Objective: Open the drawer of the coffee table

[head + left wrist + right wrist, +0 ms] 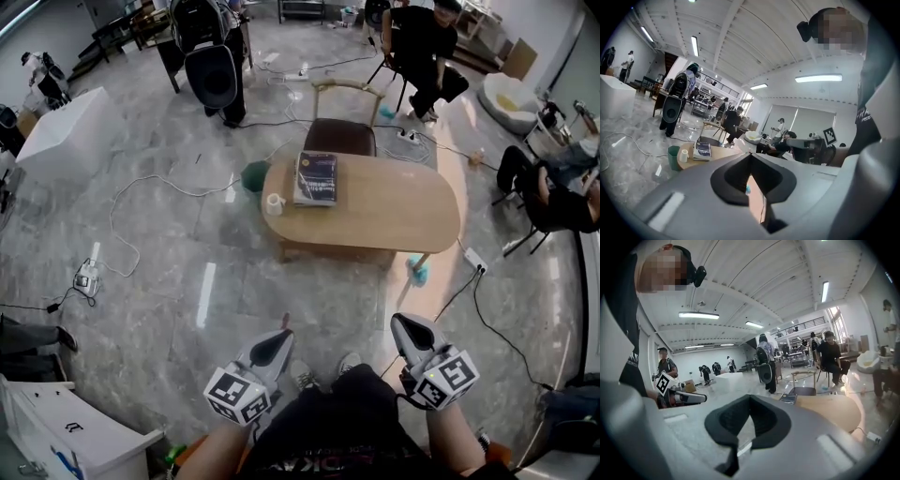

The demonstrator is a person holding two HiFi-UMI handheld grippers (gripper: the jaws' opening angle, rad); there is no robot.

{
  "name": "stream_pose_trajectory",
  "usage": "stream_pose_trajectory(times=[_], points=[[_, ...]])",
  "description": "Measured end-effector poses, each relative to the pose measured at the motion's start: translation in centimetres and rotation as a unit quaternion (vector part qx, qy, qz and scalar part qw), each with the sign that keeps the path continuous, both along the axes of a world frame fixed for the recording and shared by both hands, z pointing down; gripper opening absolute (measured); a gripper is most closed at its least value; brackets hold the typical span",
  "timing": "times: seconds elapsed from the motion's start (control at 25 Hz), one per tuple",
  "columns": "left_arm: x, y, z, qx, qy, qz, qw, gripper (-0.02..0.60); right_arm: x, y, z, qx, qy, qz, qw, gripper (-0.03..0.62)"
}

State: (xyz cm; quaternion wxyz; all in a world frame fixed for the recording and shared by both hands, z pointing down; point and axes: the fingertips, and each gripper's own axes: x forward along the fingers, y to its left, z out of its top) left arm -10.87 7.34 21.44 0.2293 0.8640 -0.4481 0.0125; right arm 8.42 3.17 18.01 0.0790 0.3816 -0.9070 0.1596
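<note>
Before coffee table (394,208): L claw (283,332), R claw (397,322) closed.

- The left tongs (751,155) fill the lower part of the view, their jaws pressed together with nothing between them.
- Past their tip, well apart from them, stands the oval wooden bench (721,151).
- On its left end lies a book (702,150), with a white cup (683,155) just beside it.
- A green bin (673,157) stands on the floor near that end.
- At the right, the right tongs (790,143) are held level.
</note>
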Motion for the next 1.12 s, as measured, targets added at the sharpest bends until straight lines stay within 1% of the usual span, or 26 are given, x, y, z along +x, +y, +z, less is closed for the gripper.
stream_pose_trajectory(times=[0.12, 0.24, 0.36, 0.52, 0.68, 0.84, 1.12], points=[[-0.7, -0.3, 0.5, -0.005, 0.004, -0.007, 1.0, 0.008, -0.4, -0.8, 0.4, -0.003, 0.002, 0.003, 1.0, 0.002], [-1.2, -1.3, 1.4, -0.01, -0.006, -0.009, 0.9999, 0.008, -0.3, -2.2, 1.4, -0.008, 0.002, 0.007, 1.0, 0.002], [-1.3, -3.0, 2.2, -0.016, -0.007, -0.017, 0.9997, 0.008, -0.2, -4.1, 2.4, -0.014, 0.0, 0.004, 1.0, 0.002], [-1.2, -6.0, 2.7, -0.019, -0.014, -0.039, 0.999, 0.008, 0.5, -7.6, 3.6, -0.016, 0.005, -0.005, 1.0, 0.002], [-1.7, -8.9, 4.6, -0.038, -0.015, -0.064, 0.9971, 0.008, 1.5, -10.9, 6.1, -0.028, 0.023, -0.011, 0.999, 0.002], [-2.3, -11.6, 7.5, -0.056, -0.04, -0.079, 0.9945, 0.008, 2.3, -13.3, 9.8, -0.052, 0.029, -0.016, 0.998, 0.002], [-2.2, -17.1, 12.5, -0.074, -0.071, -0.086, 0.991, 0.008, 3.0, -18.4, 16.1, -0.074, 0.036, -0.019, 0.996, 0.002]])
